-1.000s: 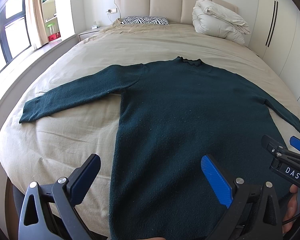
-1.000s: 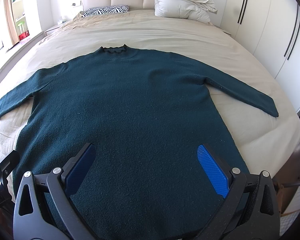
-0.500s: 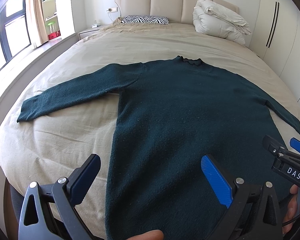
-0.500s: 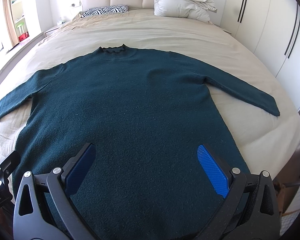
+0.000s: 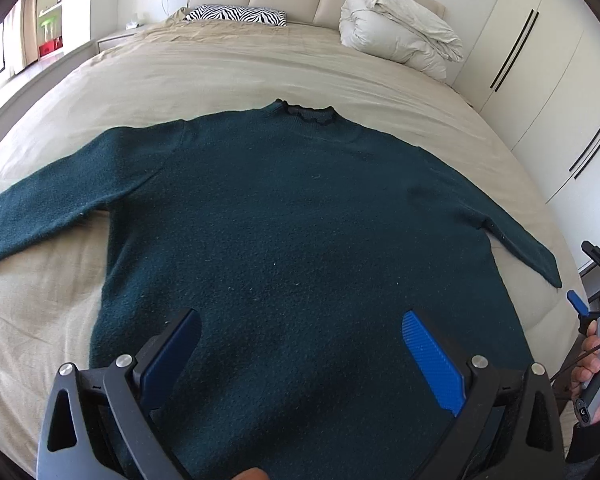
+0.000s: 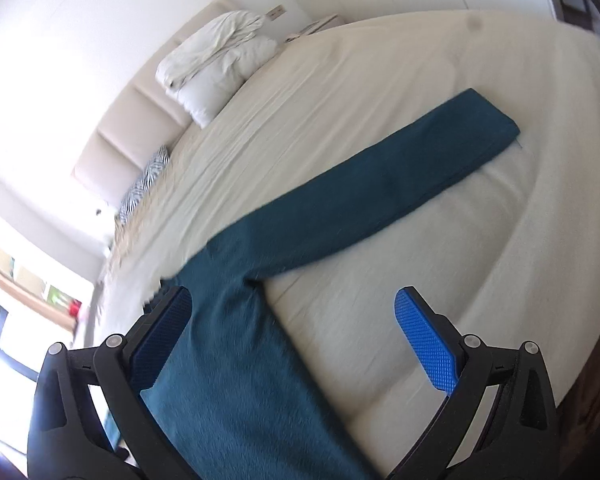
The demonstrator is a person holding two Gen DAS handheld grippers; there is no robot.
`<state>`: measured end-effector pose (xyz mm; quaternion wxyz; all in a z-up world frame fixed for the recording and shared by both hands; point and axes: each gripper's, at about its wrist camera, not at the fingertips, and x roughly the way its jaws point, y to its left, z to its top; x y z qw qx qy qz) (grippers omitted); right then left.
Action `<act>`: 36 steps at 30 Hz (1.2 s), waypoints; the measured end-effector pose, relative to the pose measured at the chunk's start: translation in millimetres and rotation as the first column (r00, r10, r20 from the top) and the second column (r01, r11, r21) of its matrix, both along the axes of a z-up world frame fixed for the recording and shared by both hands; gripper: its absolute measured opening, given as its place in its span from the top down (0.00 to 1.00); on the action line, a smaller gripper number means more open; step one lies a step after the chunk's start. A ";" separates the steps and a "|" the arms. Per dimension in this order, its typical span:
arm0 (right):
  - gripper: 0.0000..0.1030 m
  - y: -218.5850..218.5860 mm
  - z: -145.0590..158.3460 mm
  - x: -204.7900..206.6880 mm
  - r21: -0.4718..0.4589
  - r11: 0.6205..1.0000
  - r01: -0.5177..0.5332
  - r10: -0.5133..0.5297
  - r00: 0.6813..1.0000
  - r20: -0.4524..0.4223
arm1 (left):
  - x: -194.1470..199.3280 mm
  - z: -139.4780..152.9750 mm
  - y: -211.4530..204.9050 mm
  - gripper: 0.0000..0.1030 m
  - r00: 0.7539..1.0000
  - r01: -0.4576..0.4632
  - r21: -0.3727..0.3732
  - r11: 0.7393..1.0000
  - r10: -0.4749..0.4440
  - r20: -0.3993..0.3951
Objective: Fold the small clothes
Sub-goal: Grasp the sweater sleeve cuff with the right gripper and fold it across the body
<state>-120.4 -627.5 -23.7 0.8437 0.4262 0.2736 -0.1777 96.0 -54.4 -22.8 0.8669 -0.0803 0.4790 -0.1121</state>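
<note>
A dark teal long-sleeved sweater [image 5: 292, 220] lies flat on the beige bed [image 5: 240, 68], collar away from me and both sleeves spread. My left gripper [image 5: 300, 344] is open and empty above the sweater's lower hem. My right gripper [image 6: 292, 328] is open and empty, tilted, looking along the sweater's right sleeve [image 6: 380, 184], with its left finger over the sweater's side edge. The right gripper also shows at the right edge of the left wrist view [image 5: 596, 300].
A folded white duvet [image 5: 400, 40] and a zebra-print pillow [image 5: 236, 14] lie at the headboard. White wardrobe doors [image 5: 540, 60] stand on the right. A window and shelf are on the left.
The left gripper has shifted right to centre over the sweater's body. The right gripper has swung to the right and tilted, and now faces the right sleeve instead of the body.
</note>
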 end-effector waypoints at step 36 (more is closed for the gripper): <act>0.93 117.1 -5.7 263.5 -0.336 0.706 -0.623 0.586 0.781 -0.216 | 143.2 -42.8 -34.4 0.09 0.985 0.009 -0.548 0.837 -0.101 -0.138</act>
